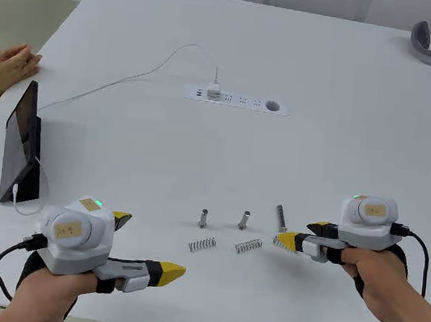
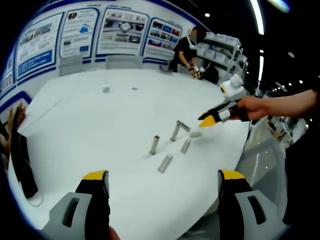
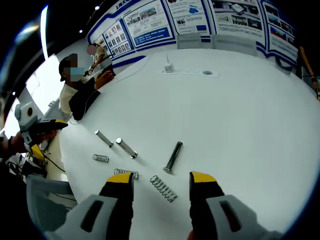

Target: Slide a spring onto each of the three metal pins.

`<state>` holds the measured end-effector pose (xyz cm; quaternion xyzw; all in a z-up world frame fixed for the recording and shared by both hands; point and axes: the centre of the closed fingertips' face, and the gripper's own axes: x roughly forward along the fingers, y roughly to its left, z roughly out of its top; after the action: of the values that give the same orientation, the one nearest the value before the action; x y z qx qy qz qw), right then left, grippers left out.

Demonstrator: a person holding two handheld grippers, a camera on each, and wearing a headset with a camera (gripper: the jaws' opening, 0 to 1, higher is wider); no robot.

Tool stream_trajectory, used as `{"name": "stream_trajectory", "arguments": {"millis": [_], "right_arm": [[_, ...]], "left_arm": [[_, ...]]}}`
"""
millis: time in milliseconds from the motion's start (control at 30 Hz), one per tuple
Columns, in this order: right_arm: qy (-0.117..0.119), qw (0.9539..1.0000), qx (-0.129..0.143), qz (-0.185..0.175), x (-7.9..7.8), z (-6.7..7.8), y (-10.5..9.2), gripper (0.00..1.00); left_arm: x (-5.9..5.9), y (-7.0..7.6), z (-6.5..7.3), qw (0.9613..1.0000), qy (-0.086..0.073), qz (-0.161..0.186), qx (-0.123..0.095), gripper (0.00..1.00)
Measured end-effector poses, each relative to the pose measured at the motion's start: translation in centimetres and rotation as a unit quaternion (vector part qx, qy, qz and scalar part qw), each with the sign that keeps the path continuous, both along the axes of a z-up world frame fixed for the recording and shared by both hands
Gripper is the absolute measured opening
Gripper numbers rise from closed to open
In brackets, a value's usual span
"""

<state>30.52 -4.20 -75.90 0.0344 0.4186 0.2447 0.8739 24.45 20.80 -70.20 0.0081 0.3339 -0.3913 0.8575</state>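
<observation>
White workbench [image 1: 319, 80], three pins [image 1: 244, 220] just ahead of the right gripper [image 3: 161, 179], spread around one loose spring [image 3: 163, 188], plain in its own view, blurred from the head; left gripper [image 2: 163, 176] wide, empty.

The wall posters [image 2: 80, 32] carry print too small to read.

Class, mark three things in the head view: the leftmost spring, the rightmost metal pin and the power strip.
leftmost spring [image 1: 202, 244], head view, middle of its coils.
rightmost metal pin [image 1: 280, 218], head view, middle of its shaft.
power strip [image 1: 242, 101], head view, top face near its middle.
</observation>
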Motion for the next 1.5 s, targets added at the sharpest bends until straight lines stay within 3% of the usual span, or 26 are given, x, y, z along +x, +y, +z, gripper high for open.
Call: {"name": "stream_trajectory", "arguments": {"millis": [367,533,867,1133,1500], "right_arm": [[0.017,0.9995,0.008,-0.026,2.2,-0.9,0.3,0.38],[0.031,0.9990,0.005,-0.031,3.1,-1.5,0.7,0.30],[0.062,0.9964,0.002,-0.057,4.8,-2.6,0.9,0.26],[0.083,0.9935,-0.018,-0.076,5.4,-3.2,0.8,0.21],[0.096,0.9907,-0.063,-0.073,5.6,-3.9,0.9,0.17]], "left_arm": [[0.3,-0.1,0.1,1.0000,0.003,0.003,-0.002,0.91],[0.5,0.2,0.0,0.9999,0.006,0.010,-0.003,0.91],[0.3,0.6,-0.3,0.9998,0.013,0.016,-0.002,0.91],[0.5,1.0,-0.5,0.9997,0.012,0.021,-0.003,0.89],[0.7,0.9,-0.6,0.9996,0.012,0.023,-0.010,0.88]]}}
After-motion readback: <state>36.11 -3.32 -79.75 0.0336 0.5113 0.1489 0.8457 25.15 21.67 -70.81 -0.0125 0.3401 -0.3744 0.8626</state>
